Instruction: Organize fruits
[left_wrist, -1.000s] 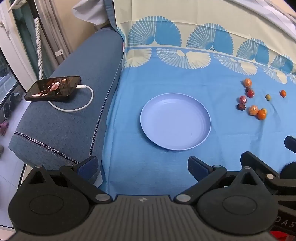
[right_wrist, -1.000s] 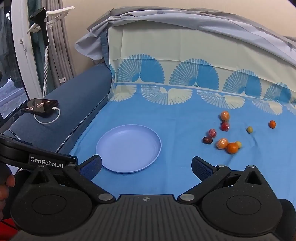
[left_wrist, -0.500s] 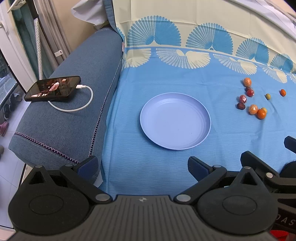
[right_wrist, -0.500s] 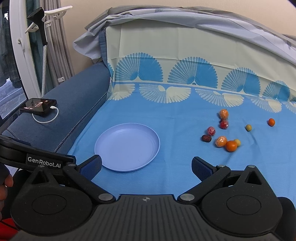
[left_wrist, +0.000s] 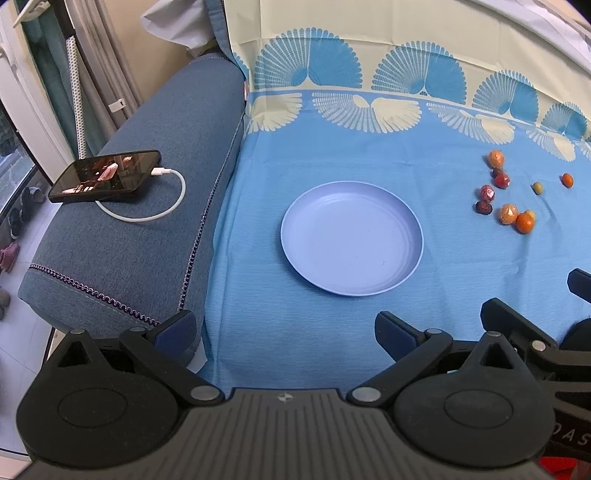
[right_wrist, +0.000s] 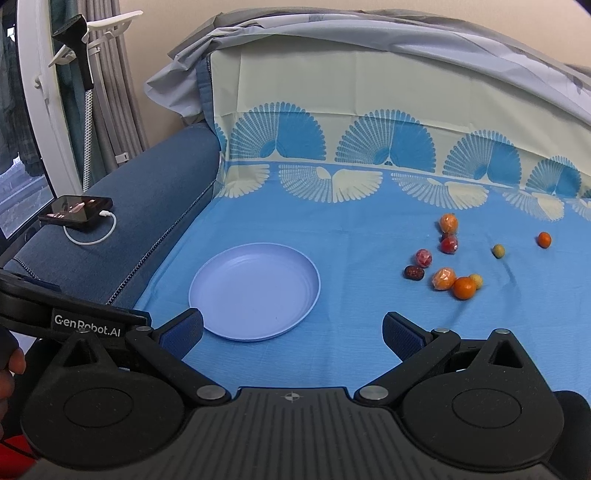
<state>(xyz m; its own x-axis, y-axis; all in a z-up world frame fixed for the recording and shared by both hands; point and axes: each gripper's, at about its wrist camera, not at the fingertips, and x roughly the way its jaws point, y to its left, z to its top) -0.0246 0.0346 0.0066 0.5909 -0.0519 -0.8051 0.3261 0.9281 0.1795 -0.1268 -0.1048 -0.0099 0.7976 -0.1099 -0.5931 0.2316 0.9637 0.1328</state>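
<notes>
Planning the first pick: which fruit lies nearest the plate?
The dark brown fruit, leftmost of the cluster; every other piece lies farther right of the plate.

Small orange, red, dark and yellow-green fruits (right_wrist: 448, 278) lie scattered near the blue cloth's right edge, apart from the empty lilac plate (right_wrist: 255, 291).

Round pale blue plastic plates: one plate (right_wrist: 255, 291) is lying on the cloth.
Small round fruits: nine are lying to the right of the plate.
Orange fruits (right_wrist: 464, 288): four, two of them looking wrapped in clear film.
Red fruits (right_wrist: 449, 244): two are showing clearly.
Dark brown fruits (right_wrist: 413, 273): one.
Yellow-green fruits (right_wrist: 498, 250): two.
Black phones (left_wrist: 105, 176): one.
White charging cables (left_wrist: 162, 206): one.
</notes>
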